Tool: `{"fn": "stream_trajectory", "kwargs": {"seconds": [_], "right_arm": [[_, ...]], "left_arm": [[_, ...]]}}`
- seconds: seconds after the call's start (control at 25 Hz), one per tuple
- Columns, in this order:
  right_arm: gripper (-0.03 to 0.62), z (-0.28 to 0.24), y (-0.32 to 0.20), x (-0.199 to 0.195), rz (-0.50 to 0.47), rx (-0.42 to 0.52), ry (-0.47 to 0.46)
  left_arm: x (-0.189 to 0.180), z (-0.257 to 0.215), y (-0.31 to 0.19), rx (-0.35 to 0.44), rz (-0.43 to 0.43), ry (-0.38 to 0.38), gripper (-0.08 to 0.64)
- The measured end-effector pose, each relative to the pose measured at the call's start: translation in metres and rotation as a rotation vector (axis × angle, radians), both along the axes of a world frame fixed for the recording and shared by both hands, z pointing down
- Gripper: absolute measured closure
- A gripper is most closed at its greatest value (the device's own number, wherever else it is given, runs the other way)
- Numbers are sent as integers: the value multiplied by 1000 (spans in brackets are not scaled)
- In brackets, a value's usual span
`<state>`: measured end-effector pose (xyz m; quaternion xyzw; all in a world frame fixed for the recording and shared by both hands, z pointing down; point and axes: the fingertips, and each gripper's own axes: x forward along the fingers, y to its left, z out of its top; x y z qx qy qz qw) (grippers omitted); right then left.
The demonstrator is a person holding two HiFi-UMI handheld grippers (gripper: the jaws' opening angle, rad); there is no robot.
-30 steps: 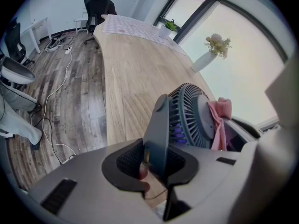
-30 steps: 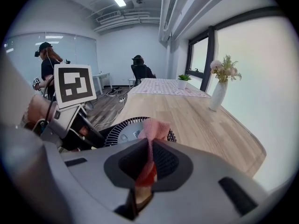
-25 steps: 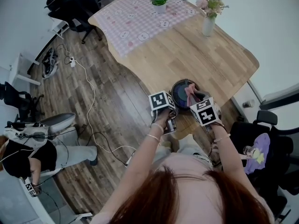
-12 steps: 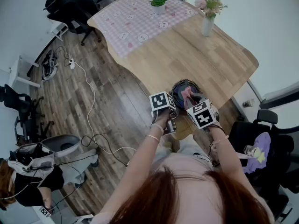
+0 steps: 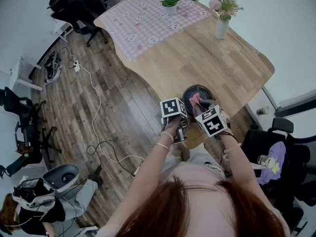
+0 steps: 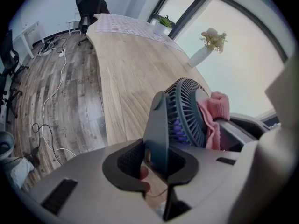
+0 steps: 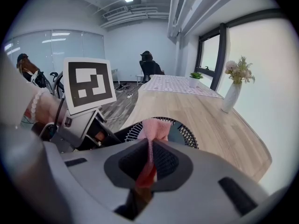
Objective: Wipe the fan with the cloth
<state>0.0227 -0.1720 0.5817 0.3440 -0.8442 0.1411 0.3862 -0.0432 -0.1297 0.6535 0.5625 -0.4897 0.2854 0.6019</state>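
A small dark blue fan (image 5: 193, 96) stands near the front edge of the wooden table (image 5: 217, 58). My left gripper (image 6: 156, 169) is shut on the fan's flat stand (image 6: 157, 134), holding it from the left. The fan's round grille (image 6: 187, 113) faces right in the left gripper view. My right gripper (image 7: 148, 164) is shut on a pink cloth (image 7: 153, 133), which lies against the grille (image 7: 187, 134). The pink cloth (image 5: 197, 101) shows on the fan's face in the head view, between the two marker cubes. The pink cloth (image 6: 214, 118) bunches against the grille's right side.
A white vase with flowers (image 5: 220, 19) and a small potted plant (image 5: 170, 1) stand on the far part of the table, on and beside a pink checked cloth (image 5: 143, 21). Cables (image 5: 94, 98) run over the wood floor. Office chairs (image 5: 74, 11) and a person (image 5: 34, 206) are at the left.
My right gripper with the cloth has shifted a little to the left across the fan's face. The left gripper and the fan stay put. The person at lower left has moved downward.
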Motion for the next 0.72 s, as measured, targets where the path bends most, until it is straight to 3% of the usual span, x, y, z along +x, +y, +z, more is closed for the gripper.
{"fn": "stream_trajectory", "kwargs": {"seconds": [0.72], "right_arm": [[565, 1, -7, -21, -60, -26, 13]], "left_arm": [[1, 1, 2, -1, 22, -5, 482]]}}
